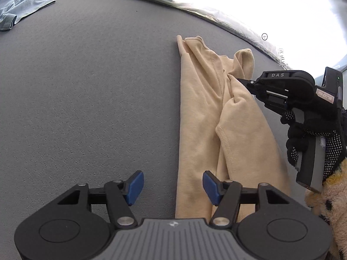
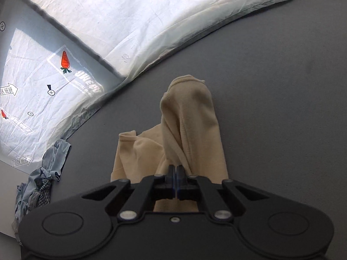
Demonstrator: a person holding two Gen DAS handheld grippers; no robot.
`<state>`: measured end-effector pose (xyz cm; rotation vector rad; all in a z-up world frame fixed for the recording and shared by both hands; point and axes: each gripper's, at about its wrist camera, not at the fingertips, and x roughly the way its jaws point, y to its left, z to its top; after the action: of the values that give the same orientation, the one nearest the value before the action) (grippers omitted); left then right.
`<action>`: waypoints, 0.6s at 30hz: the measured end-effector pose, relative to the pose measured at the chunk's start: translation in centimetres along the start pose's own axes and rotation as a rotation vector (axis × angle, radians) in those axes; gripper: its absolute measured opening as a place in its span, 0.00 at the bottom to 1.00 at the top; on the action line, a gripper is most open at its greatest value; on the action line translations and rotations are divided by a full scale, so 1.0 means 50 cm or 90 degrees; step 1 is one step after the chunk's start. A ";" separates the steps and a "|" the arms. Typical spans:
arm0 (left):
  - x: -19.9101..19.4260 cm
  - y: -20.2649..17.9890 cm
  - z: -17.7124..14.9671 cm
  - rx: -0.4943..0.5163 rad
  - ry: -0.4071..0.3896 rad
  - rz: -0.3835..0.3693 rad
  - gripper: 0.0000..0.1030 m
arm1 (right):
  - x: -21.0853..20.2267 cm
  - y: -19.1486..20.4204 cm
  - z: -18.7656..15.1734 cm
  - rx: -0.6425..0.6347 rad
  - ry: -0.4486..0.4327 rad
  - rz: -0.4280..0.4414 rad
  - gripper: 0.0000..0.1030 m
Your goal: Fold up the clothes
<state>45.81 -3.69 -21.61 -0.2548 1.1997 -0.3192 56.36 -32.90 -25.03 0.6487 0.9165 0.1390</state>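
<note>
The left gripper (image 1: 173, 187) hangs over the surface with its blue-padded fingers (image 1: 136, 186) spread apart, gripping nothing. The right gripper (image 2: 176, 171), carried in a black dotted gloved hand (image 1: 312, 143), has its fingers pinched together on cloth.

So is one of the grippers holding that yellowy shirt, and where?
Yes. The right gripper is shut on a bunched fold of the beige shirt, near its middle. The left gripper is open and holds nothing.

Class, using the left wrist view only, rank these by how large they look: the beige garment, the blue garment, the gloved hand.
1. beige garment, clearly largest.
2. and 3. blue garment and gloved hand: look alike; the hand is nearer the camera, so left unranked.
</note>
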 end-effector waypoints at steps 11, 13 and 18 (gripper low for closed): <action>-0.013 -0.033 -0.049 0.065 0.002 0.011 0.68 | -0.111 -0.052 -0.081 0.063 -0.020 0.011 0.36; -0.023 -0.034 -0.072 0.060 0.009 0.000 0.68 | -0.148 -0.070 -0.133 0.066 -0.014 0.008 0.36; -0.057 -0.021 -0.124 0.011 0.023 -0.049 0.68 | -0.246 -0.126 -0.275 0.100 -0.007 0.003 0.38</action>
<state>38.95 -3.75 -20.89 -0.2819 1.2244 -0.4029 37.19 -36.27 -26.10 0.7974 0.9210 0.0680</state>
